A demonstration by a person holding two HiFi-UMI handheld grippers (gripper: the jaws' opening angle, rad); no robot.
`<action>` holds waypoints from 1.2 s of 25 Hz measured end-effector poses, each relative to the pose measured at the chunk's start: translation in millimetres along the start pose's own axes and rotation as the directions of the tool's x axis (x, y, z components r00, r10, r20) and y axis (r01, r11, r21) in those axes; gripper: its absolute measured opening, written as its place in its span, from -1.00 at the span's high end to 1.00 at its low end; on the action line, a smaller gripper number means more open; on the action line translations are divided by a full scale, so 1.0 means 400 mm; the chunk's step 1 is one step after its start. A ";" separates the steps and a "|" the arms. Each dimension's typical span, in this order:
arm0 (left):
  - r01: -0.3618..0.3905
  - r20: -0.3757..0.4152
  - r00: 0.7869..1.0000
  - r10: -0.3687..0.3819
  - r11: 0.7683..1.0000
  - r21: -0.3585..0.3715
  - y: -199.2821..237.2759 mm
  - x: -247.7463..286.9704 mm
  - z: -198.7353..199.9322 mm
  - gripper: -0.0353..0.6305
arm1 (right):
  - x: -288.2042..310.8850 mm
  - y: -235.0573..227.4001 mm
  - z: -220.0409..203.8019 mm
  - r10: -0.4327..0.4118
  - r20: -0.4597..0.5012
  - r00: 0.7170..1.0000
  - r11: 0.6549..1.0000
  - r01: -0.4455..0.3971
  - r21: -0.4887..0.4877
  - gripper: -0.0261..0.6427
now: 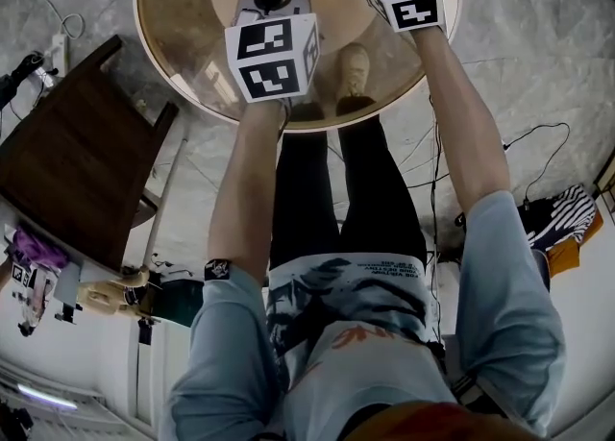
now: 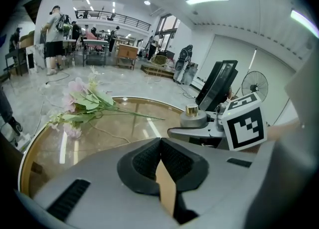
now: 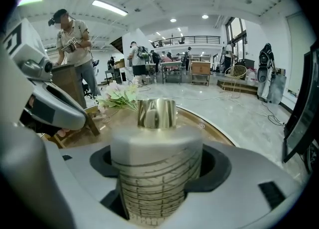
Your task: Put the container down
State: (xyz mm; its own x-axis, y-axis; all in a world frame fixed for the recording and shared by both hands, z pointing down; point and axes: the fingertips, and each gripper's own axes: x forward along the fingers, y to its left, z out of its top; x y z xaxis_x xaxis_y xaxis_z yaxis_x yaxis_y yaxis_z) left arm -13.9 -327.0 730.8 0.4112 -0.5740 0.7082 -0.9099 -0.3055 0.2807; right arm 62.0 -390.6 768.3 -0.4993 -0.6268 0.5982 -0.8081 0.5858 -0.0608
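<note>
The right claw (image 3: 157, 189) is clamped tight on a round, cream container with thin dark lines and a shiny gold cap (image 3: 156, 148). The container stands upright between the two jaws. It is held over the right side of the round glass worktop with a gold rim (image 1: 178, 50). I cannot tell if its bottom touches the glass. The left claw (image 2: 160, 160) is squeezed closed with nothing in it, its black pads pressed together. It sits just beside the right claw, over the near edge of the worktop. A bunch of pink flowers with green leaves (image 2: 84, 101) lies at the far left edge.
</note>
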 end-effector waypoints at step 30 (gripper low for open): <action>-0.014 -0.022 1.000 0.014 1.000 -0.006 -0.031 -0.092 -0.094 0.82 | -0.037 0.043 -0.087 0.013 -0.148 0.989 0.999 -0.021 -0.047 -0.23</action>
State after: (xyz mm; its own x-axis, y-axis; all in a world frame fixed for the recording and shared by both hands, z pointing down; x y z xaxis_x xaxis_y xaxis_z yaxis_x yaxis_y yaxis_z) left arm -19.7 -273.5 725.6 0.3972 -0.5612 0.7261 -0.9158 -0.2932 0.2744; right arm 66.4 -353.3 786.3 -0.4585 -0.5359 0.7089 -0.7821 0.6221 -0.0356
